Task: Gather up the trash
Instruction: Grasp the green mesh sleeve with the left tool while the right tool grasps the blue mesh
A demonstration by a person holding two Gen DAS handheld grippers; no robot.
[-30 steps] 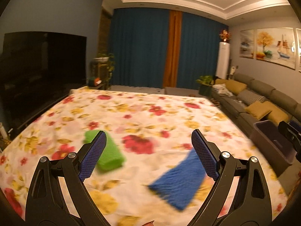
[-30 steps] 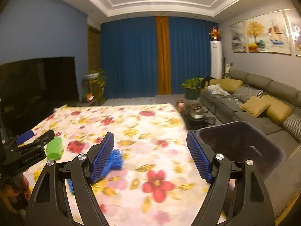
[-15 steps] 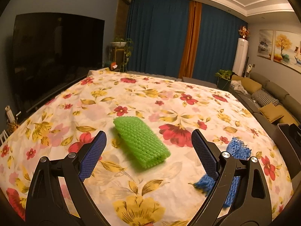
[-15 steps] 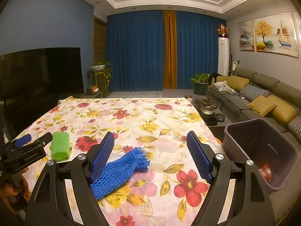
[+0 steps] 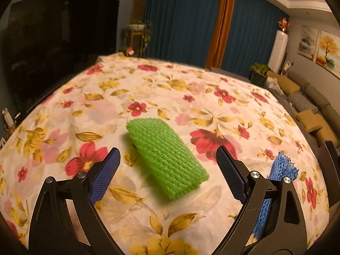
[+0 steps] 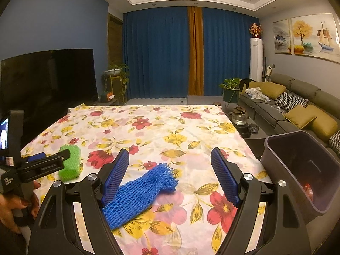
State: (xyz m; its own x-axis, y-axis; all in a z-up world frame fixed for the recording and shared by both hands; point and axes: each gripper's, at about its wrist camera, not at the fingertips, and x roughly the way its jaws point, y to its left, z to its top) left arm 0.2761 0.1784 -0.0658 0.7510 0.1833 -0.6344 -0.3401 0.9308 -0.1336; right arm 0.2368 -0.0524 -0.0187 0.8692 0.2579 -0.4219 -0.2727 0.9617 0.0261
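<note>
A green foam net sleeve (image 5: 166, 158) lies flat on the flowered tablecloth (image 5: 148, 89), straight ahead of my left gripper (image 5: 167, 173), whose jaws stand open around its near end without touching it. A blue foam net sleeve (image 6: 141, 192) lies in front of my right gripper (image 6: 170, 175), which is open; the sleeve's near end runs past the left finger (image 6: 115, 175). In the right wrist view the green sleeve (image 6: 70, 162) and the left gripper (image 6: 45, 162) show at the left. The blue sleeve (image 5: 282, 167) peeks out behind the left gripper's right finger.
A dark bin (image 6: 301, 170) with a reddish item inside stands off the table's right edge. A sofa with cushions (image 6: 297, 110), a low tea table (image 6: 242, 123), a large dark screen (image 6: 46, 80) and blue curtains (image 6: 161, 53) surround the table. A hand (image 6: 14, 206) holds the left gripper.
The left gripper swung left and down from the blue sleeve until the green one sat between its jaws. The right gripper turned left, bringing the blue sleeve before its fingers.
</note>
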